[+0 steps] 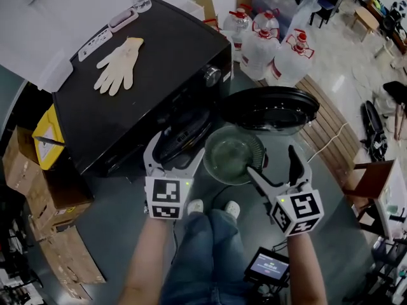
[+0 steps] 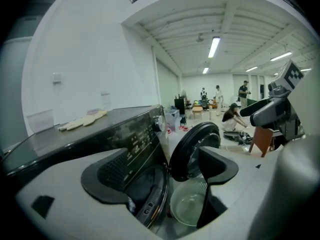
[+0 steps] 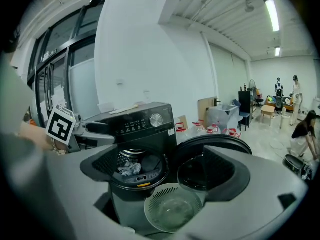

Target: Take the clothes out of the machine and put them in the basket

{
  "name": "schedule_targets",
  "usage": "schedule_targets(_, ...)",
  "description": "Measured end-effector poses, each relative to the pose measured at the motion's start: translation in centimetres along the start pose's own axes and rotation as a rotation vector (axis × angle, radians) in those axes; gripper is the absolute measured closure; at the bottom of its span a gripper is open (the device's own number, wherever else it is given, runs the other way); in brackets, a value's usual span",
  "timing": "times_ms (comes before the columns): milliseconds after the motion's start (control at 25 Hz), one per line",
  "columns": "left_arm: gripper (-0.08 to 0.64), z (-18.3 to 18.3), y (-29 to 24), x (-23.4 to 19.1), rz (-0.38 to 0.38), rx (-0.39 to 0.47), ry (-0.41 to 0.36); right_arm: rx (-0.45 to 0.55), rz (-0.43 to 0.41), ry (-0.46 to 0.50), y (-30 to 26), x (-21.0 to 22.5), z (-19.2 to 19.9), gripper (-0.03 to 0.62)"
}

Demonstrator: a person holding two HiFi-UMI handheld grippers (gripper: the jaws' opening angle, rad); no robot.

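Glove [image 1: 119, 65]: lies flat on the machine's top, far left.
Machine [image 1: 159, 81]: black front-loader, drum open.
Clothes [image 3: 129, 167]: a crumpled pale heap inside the drum.
Left gripper [image 1: 178, 146]: before the drum mouth, fingers spread, nothing between them.
Basket [image 1: 221, 150]: green, empty, on the floor below the door.
Door [image 1: 270, 110]: swung wide to the right.
Right gripper [image 1: 273, 162]: just beside the basket, fingers spread, holding nothing.
Jugs [image 1: 267, 46]: clustered behind the door.
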State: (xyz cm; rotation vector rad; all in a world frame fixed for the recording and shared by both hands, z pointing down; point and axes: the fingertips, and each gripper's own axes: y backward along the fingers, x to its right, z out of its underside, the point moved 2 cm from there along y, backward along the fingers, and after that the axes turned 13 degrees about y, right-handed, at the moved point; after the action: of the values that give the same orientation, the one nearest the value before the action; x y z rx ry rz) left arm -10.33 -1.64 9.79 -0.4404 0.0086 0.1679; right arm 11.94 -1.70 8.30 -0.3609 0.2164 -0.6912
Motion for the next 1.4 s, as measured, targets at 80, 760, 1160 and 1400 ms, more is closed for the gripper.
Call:
schedule_targets(80,0.117,1.1,-1.2,-0.5,0.004,-0.009,0.002,-0.008,0.011,-0.003,-1.1,-0.2,1.3,0.061)
schedule_targets(760,0.143,14.5,-10.0,-3.4,0.059,-0.127,0.023,-0.099,0.002,-0.091,-11.1,-2.7,14.4,0.061)
schedule_targets(1160,0.150,23.4,-13.9,-7.1,0.034,-0.188,0.041,-0.154,0.009,-0.152,-15.7,-5.8,22.7,0.061)
schedule_targets(1400,0.155,26.6,-15.3,-8.9,-0.005,-0.223,0.075,-0.187,-0.033,-0.130,-17.9,-7.8,25.1,0.063)
